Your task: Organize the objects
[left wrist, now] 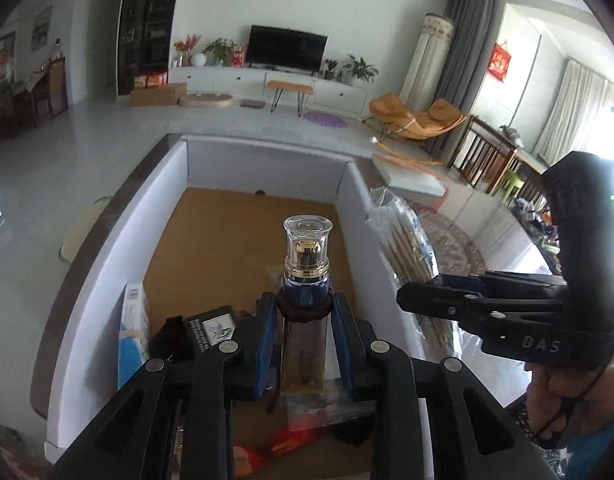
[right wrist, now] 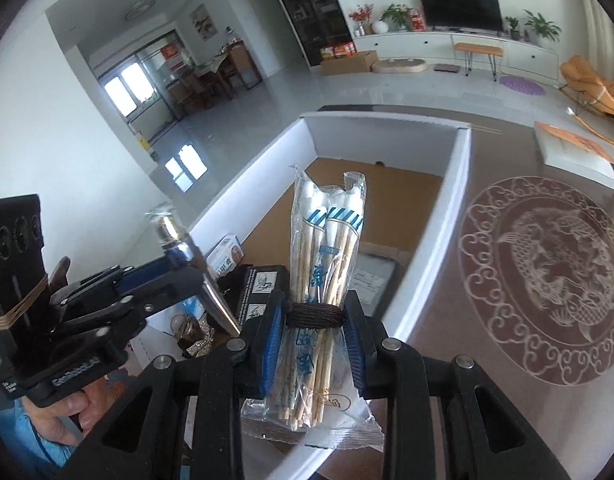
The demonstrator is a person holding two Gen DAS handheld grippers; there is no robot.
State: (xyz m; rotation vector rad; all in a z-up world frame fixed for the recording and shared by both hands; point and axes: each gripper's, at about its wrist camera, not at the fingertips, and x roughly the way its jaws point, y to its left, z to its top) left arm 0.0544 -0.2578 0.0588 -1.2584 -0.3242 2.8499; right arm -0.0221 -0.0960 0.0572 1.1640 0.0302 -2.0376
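In the left wrist view my left gripper (left wrist: pixel 303 304) is shut on a glass bottle (left wrist: pixel 307 248) with a clear cap, gold collar and blue neck. It holds the bottle upright over a white-walled box (left wrist: pixel 107 248) with a brown cardboard floor. In the right wrist view my right gripper (right wrist: pixel 315 300) is shut on a clear packet of bamboo chopsticks (right wrist: pixel 327 232) tied with dark cord, above the same box (right wrist: pixel 439 248). Each view shows the other gripper beside it: the right gripper (left wrist: pixel 403 300) with the packet (left wrist: pixel 403 236), and the left gripper (right wrist: pixel 187 272) with the bottle (right wrist: pixel 169 226).
The box holds a blue and white carton (left wrist: pixel 133 320), a black box (left wrist: pixel 211 328), a red packet (left wrist: pixel 291 436) and a grey pouch (right wrist: pixel 377 280). It stands on a brown table with a round carved pattern (right wrist: pixel 547 280). A white flat box (right wrist: pixel 575 156) lies at the table's far right.
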